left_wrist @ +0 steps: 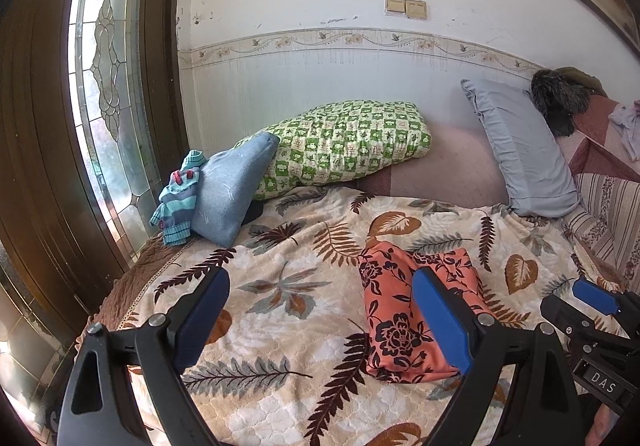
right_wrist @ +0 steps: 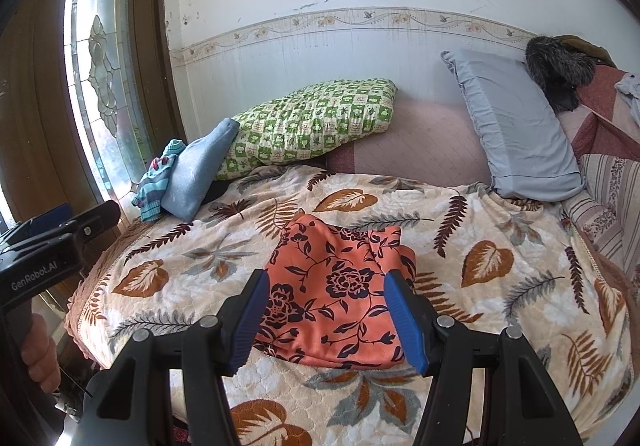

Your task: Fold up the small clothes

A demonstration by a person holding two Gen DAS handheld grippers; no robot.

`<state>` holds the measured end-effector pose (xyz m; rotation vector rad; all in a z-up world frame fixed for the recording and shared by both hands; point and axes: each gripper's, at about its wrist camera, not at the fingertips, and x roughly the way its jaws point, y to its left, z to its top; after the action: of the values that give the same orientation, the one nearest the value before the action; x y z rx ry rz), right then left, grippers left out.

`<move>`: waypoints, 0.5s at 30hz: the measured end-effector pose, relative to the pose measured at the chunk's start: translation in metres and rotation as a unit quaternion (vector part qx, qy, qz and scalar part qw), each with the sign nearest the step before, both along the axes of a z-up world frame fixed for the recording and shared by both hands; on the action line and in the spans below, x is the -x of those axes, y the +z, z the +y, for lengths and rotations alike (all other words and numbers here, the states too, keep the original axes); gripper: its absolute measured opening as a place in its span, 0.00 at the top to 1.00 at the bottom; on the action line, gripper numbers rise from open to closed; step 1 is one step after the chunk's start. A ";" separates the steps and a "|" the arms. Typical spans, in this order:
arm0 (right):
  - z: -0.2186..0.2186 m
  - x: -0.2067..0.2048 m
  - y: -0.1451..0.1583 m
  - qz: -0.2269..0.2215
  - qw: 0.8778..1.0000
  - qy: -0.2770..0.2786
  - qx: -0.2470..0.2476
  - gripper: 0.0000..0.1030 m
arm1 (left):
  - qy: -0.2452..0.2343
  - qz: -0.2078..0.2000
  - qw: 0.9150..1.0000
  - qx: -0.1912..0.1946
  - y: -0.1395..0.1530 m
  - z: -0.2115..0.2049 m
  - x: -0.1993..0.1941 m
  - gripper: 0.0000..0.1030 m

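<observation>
An orange garment with a dark flower print (right_wrist: pixel 332 246) lies in a folded bundle on the leaf-patterned blanket (right_wrist: pixel 500 286) of the bed. My right gripper (right_wrist: pixel 326 280) hovers just in front of it, open, its blue pads (right_wrist: pixel 404 318) apart on either side and not pressing the cloth. In the left wrist view the garment (left_wrist: pixel 394 322) lies to the right of centre, partly behind one blue pad (left_wrist: pixel 440 314). My left gripper (left_wrist: pixel 320 286) stands wide open over bare blanket (left_wrist: pixel 280 286), holding nothing. It also shows at the left edge of the right wrist view, the left gripper (right_wrist: pixel 84 214) held by a hand (right_wrist: pixel 40 350).
A teal striped knit garment (left_wrist: pixel 178 198) and a light blue folded cloth (left_wrist: pixel 228 190) lean at the bed's far left corner by a leaded glass door (left_wrist: pixel 108 86). A green checked pillow (left_wrist: pixel 344 142) and a grey pillow (left_wrist: pixel 520 150) rest against the wall. Striped bedding (right_wrist: pixel 612 198) lies right.
</observation>
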<state>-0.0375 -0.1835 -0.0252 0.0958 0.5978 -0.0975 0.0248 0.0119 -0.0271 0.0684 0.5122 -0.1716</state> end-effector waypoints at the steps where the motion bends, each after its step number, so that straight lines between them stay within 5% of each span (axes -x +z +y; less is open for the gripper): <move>1: 0.000 0.000 0.000 -0.001 1.000 0.001 0.000 0.39 | 0.000 0.001 1.000 0.002 0.001 0.000 0.000 0.10; 15: 0.006 -0.015 -0.007 0.005 1.000 0.015 -0.014 0.39 | 0.016 0.006 1.000 -0.005 -0.005 -0.001 -0.015 0.10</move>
<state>-0.0225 -0.1773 -0.0325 0.1132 0.6104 -0.0605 0.0402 0.0104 -0.0321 0.0680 0.5266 -0.1390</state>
